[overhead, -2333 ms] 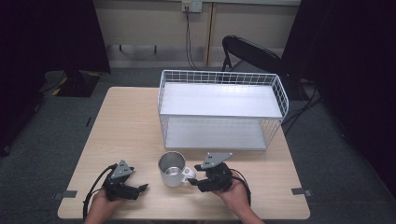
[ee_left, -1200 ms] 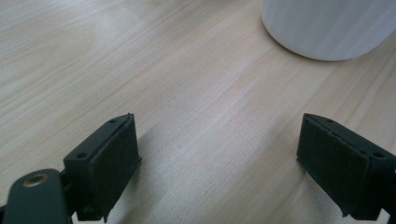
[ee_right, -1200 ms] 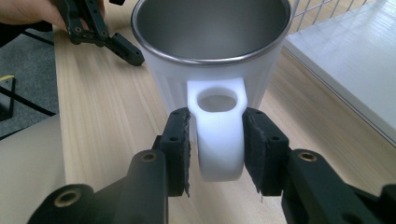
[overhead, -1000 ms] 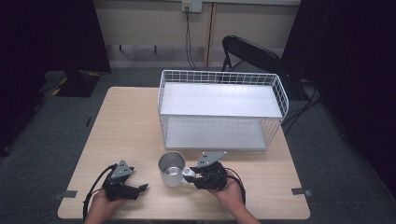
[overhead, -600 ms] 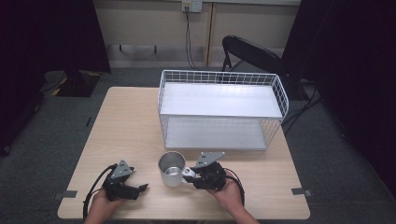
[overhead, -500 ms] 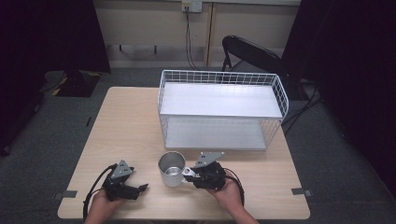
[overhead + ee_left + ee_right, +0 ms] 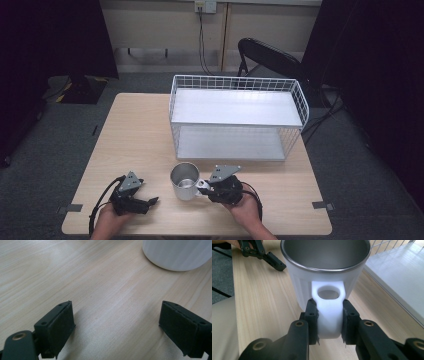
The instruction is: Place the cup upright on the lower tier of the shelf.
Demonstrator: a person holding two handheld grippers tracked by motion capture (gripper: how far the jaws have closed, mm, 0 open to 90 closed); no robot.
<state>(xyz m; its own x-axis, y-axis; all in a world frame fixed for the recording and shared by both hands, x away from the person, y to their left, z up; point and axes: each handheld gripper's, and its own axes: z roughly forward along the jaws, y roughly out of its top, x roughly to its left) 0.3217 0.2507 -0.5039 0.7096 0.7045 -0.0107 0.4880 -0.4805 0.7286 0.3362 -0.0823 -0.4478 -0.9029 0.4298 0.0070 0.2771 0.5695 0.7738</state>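
A white mug (image 7: 184, 181) with a steel inside stands upright near the table's front edge, its handle turned toward my right gripper (image 7: 201, 185). In the right gripper view the two black jaws have just been closing and now press both sides of the white handle (image 7: 329, 312), below the mug's body (image 7: 327, 267). My left gripper (image 7: 150, 201) rests low on the table to the left of the mug, apart from it. Its jaws stand wide open (image 7: 117, 322) over bare wood, with the mug's base (image 7: 175, 252) farther ahead.
A white wire rack (image 7: 235, 107) with two shelves takes up the back right of the wooden table (image 7: 135, 135), just behind the mug. A black chair (image 7: 270, 52) stands beyond the table. Bare wood stretches along the left half.
My right gripper has edged left toward the mug and its jaws have come in onto the handle. The left gripper and the mug have kept their places.
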